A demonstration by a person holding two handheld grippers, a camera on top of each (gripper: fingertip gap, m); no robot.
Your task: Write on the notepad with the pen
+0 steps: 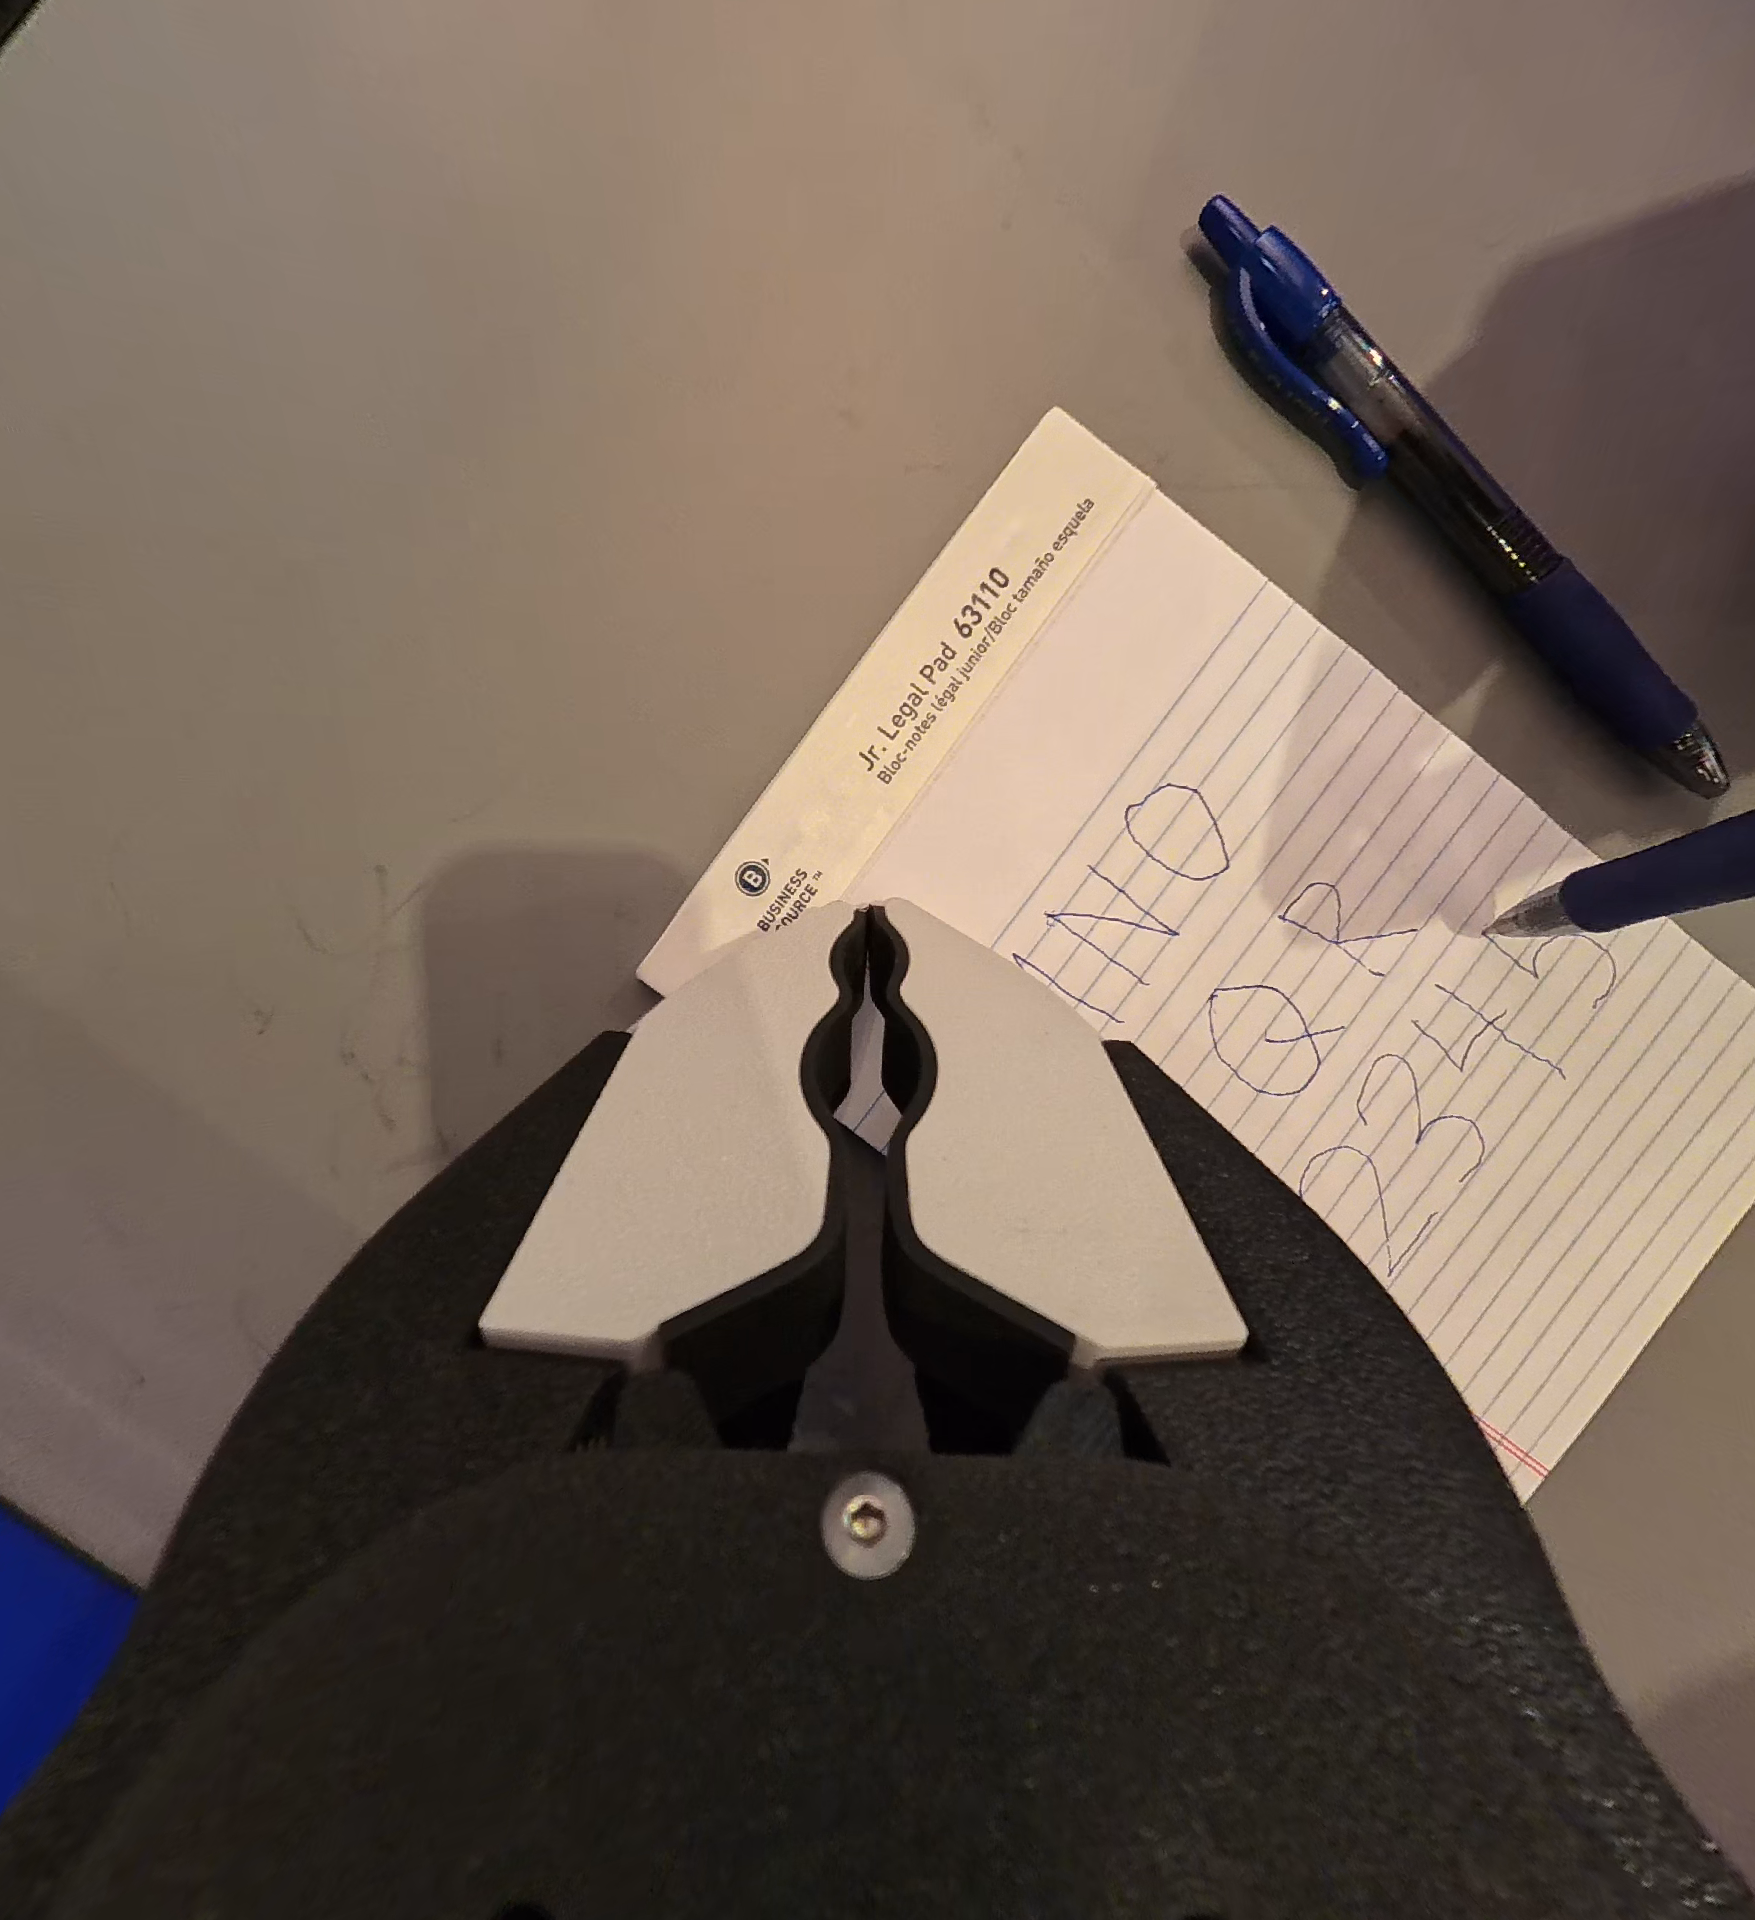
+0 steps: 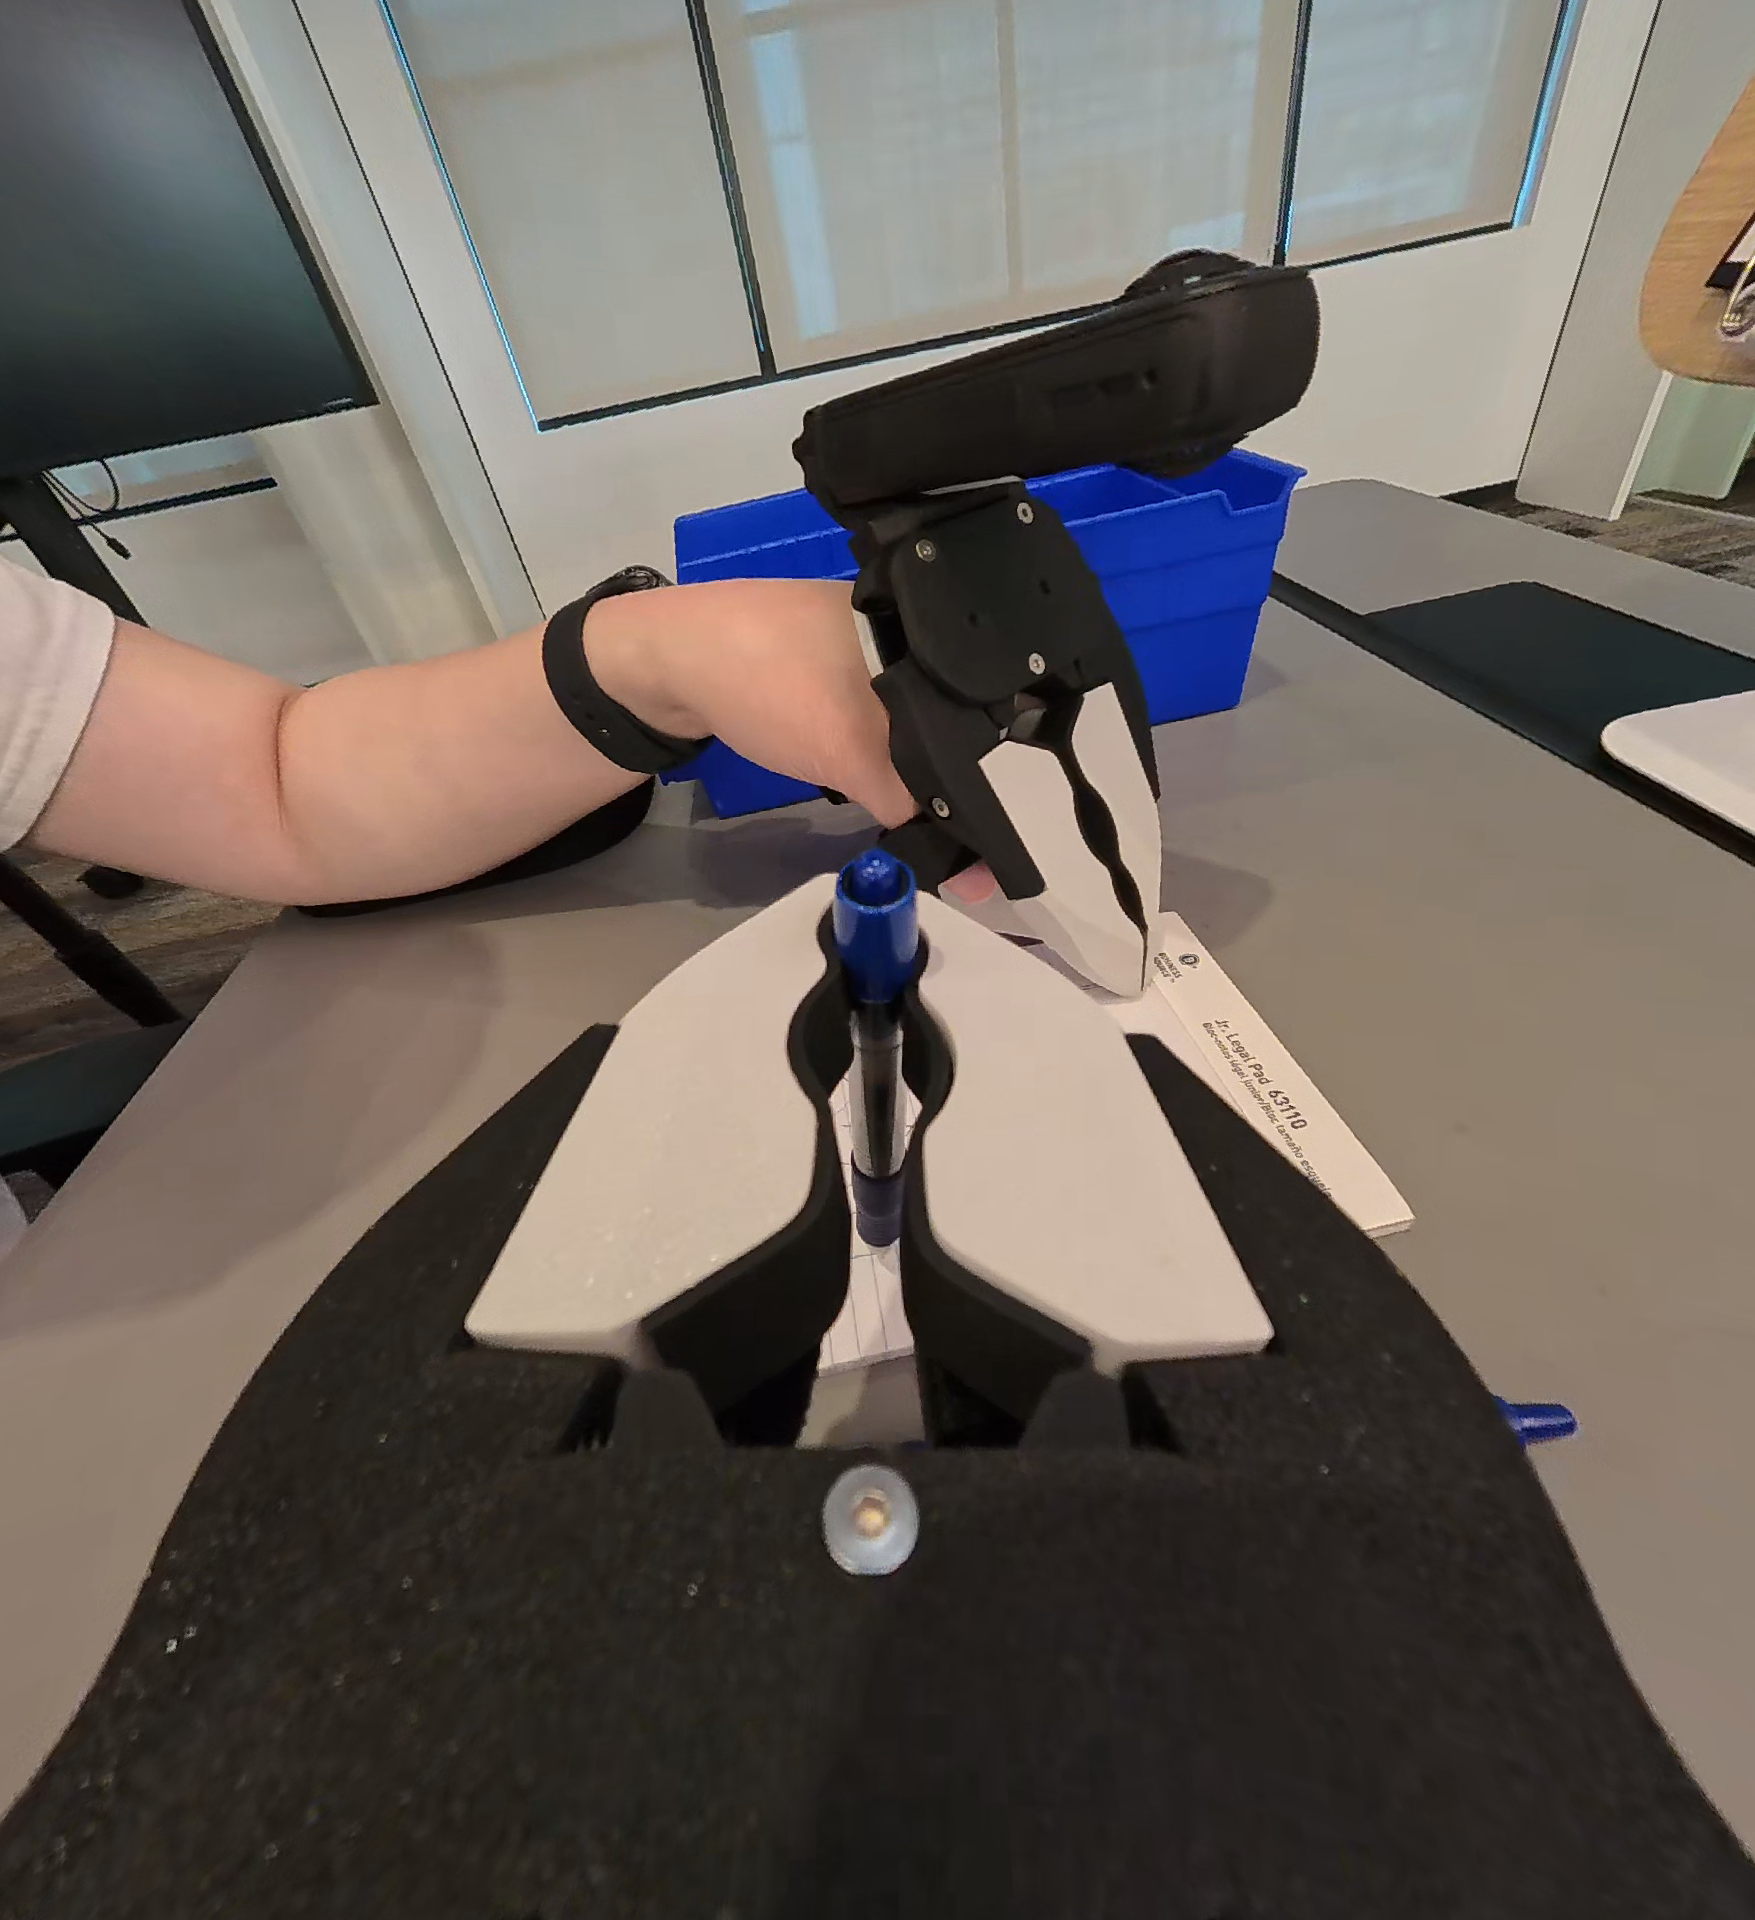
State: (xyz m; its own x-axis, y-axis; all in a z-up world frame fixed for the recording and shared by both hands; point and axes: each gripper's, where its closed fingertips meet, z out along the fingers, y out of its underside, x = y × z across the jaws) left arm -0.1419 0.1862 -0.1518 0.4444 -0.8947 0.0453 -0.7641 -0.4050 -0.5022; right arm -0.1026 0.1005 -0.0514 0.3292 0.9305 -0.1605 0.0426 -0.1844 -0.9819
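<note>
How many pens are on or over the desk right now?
2. One pen lies on the desk beside the notepad; the other pen is held in the right tongs, tip on the page.

A grey table [image 2: 1424, 935] fills the foreground, with a blue plastic bin [image 2: 1195, 592] near its far edge. Behind it stands a white-framed wall of frosted glass panes [image 2: 1008, 156], brightly lit. A dark monitor [image 2: 94, 218] on a black stand sits at left, and a wooden board [image 2: 1704, 239] leans at right.
</note>
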